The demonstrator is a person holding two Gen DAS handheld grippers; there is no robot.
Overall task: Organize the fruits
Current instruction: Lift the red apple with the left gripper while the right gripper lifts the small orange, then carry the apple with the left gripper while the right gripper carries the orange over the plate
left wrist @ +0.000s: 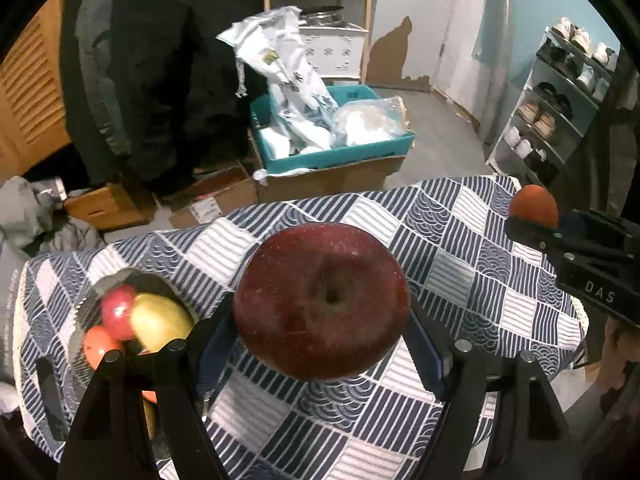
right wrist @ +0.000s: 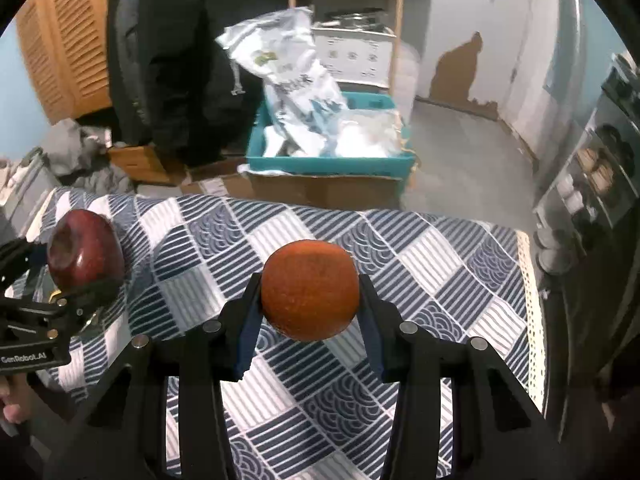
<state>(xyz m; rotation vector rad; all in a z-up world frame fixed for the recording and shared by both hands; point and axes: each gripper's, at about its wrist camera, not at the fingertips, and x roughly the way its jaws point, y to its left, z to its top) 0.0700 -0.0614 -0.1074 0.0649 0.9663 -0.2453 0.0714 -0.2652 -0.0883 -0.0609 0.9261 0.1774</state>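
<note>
The left gripper (left wrist: 322, 320) has its jaws clenched on a large dark red apple (left wrist: 322, 300), held above the blue-and-white patterned tabletop (left wrist: 460, 240). The right gripper (right wrist: 310, 308) grips a round orange fruit (right wrist: 310, 290) likewise aloft. A glass bowl (left wrist: 80, 344) at left holds a small red apple (left wrist: 118, 312), a yellow pear (left wrist: 160, 322) and an orange citrus (left wrist: 100, 346).

The worktop (left wrist: 460, 240) is covered by a cloth (right wrist: 400, 272) patterned in navy and white squares of stripes and wave arcs, with a pale perforated trim along its right edge. At the lower left of the left wrist view a grey bowl (left wrist: 86, 304) rests on the cloth, holding a red fruit (left wrist: 118, 312), a yellow one (left wrist: 160, 322), possibly a pear, and an orange one (left wrist: 98, 346).
</note>
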